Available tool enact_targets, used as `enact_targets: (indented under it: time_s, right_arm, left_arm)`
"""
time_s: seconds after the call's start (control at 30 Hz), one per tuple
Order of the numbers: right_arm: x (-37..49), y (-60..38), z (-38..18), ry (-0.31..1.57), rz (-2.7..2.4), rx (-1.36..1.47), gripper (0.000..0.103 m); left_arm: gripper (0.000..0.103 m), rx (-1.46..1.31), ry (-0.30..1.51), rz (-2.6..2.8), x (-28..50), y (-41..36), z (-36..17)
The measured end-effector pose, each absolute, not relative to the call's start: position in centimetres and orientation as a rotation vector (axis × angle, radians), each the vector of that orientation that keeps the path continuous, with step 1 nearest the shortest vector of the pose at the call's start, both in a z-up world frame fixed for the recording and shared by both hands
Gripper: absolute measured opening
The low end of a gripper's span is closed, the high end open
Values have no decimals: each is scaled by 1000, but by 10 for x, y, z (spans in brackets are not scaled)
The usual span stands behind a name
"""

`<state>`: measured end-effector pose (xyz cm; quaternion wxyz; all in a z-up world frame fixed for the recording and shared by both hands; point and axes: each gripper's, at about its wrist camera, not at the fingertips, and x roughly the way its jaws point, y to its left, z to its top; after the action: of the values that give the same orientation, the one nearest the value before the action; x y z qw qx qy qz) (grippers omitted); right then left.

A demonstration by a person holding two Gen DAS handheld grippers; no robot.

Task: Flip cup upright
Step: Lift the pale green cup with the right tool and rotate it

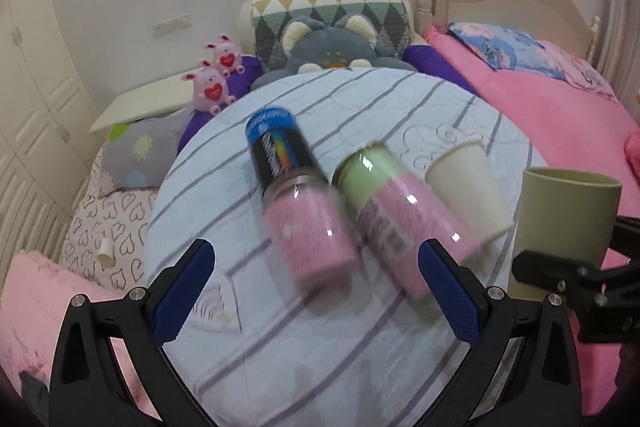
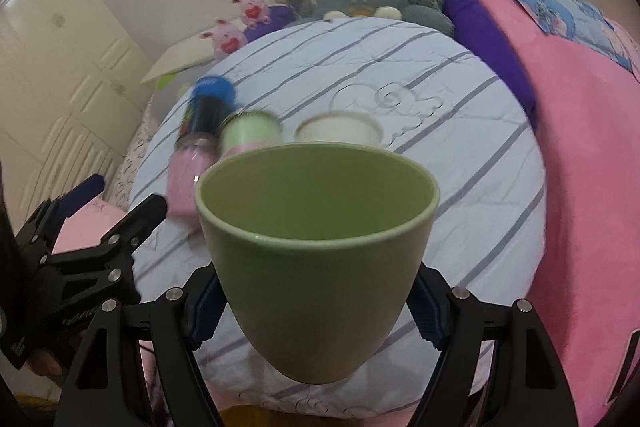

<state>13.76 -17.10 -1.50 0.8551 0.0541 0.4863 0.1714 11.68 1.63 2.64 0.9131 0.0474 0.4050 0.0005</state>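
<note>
**A:** ok so the green cup [image 2: 316, 259] is already mouth-up. The right gripper [image 2: 316, 311] has it pinched low on the tapered body, jaws closed on both sides of it, held at the near right edge of the striped quilt [image 2: 460, 75]. Can't tell if the base is touching the quilt or hanging just above it.

**B:** What's the left gripper [image 1: 316, 291] doing?

**A:** Nothing really, jaws wide with nothing between them, sitting near and to the left of the cup. In front of it are two jars lying on their sides: the blue-lidded jar [image 1: 292, 187] and, just right of it, the green-lidded jar [image 1: 396, 215], both with pink stuff inside. Beyond the green cup and a bit left of it is a white paper cup [image 1: 468, 191], which looks upright.

**B:** So it's basically done?

**A:** I'd say mostly, just needs setting down. What worries me is the soft bedding. That cup has a narrow bottom and a wide top, so if it's released on a lumpy patch it could tip right over again. It could also bump the paper cup or the green-lidded jar; both are close.
</note>
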Motion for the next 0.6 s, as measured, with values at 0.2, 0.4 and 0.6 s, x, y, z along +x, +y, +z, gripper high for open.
enact_targets:
  time_s: [0.2, 0.4, 0.6]
  right_arm:
    - [114, -160, -41, 1094, 386, 144, 78]
    - [111, -147, -53, 1151, 361, 134, 78]
    - [123, -133, -63, 1172, 322, 108, 78]
  left_arm:
    - [103, 63, 833, 28, 79, 30, 19]
    - [103, 53, 839, 8, 56, 38, 11]
    - [103, 31, 852, -21, 57, 41, 1]
